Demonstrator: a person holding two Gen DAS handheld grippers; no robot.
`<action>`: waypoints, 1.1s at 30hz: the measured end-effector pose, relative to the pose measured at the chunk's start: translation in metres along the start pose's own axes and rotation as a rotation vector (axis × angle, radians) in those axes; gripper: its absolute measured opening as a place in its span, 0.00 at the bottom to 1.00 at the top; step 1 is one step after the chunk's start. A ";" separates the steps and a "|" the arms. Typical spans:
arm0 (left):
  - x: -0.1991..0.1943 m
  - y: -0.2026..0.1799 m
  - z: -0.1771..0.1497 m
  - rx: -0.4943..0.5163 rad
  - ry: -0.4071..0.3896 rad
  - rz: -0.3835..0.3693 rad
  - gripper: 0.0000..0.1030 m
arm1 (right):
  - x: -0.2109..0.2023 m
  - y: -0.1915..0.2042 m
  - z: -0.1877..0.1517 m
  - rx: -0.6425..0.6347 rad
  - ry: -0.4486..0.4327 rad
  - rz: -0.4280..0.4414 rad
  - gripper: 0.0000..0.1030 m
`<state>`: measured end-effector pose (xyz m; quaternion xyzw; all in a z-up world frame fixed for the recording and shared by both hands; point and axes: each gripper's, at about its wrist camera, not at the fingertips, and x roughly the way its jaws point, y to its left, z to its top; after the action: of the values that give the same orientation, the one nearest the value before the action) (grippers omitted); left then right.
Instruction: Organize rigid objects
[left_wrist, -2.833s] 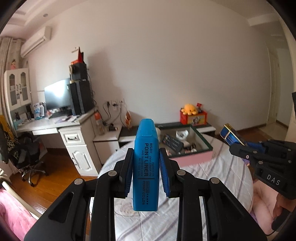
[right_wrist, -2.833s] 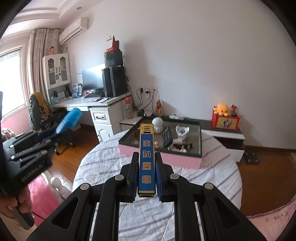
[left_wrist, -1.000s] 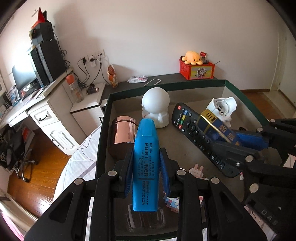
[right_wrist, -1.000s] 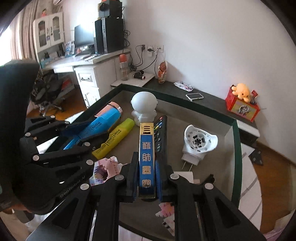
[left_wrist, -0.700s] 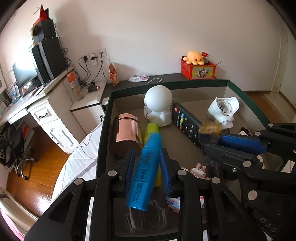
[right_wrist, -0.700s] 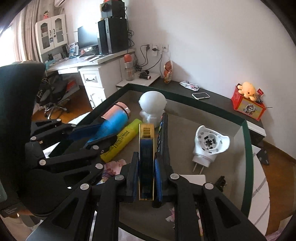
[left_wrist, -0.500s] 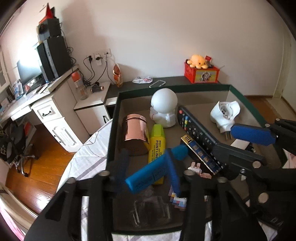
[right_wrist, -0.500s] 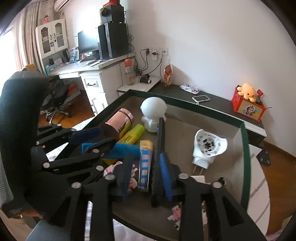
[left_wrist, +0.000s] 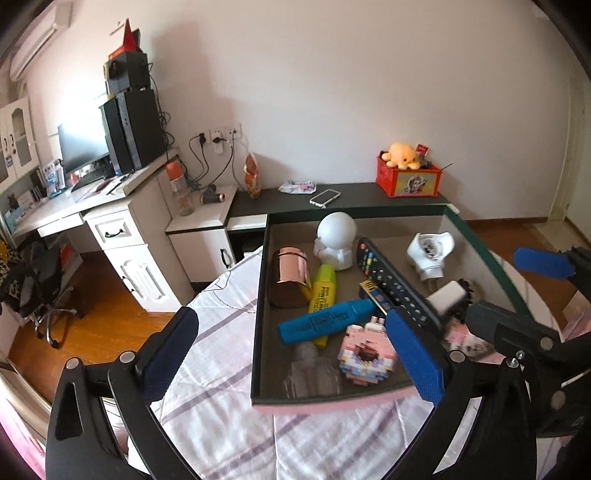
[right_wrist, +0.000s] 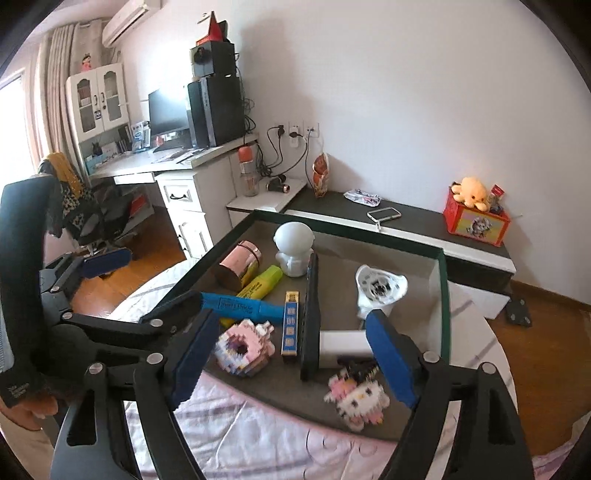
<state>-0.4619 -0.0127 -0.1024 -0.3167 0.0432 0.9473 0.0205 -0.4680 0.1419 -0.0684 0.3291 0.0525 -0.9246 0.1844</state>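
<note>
Blue highlighter (left_wrist: 325, 320) lies in tray (left_wrist: 258, 332); both grippers opening, empty.

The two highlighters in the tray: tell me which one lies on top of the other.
The blue highlighter lies on top, crossing over the lower end of the yellow highlighter, which rests on the tray floor beside the copper tin.

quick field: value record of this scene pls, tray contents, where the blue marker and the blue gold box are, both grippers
container: dark tray with green rim, on a striped tablecloth
blue highlighter: lying in the tray, across the yellow highlighter
blue and gold box: flat in the tray beside the black remote
other contents: white round figure, rose-gold cylinder, white plug adapter, pixel-block donut, pixel-block cat
left gripper: jaws opening, nothing between them
right gripper: jaws opening, gripping nothing
</note>
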 end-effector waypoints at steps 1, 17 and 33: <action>-0.005 0.000 0.000 -0.004 -0.006 0.001 1.00 | -0.005 0.001 -0.002 -0.011 -0.017 -0.047 1.00; -0.091 0.003 -0.025 -0.037 -0.101 0.017 1.00 | -0.072 -0.003 -0.035 0.052 -0.082 -0.141 1.00; -0.169 -0.006 -0.053 -0.051 -0.223 0.021 1.00 | -0.138 0.034 -0.062 0.069 -0.209 -0.130 1.00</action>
<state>-0.2950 -0.0137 -0.0434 -0.2095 0.0200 0.9776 0.0071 -0.3200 0.1658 -0.0296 0.2328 0.0227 -0.9652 0.1170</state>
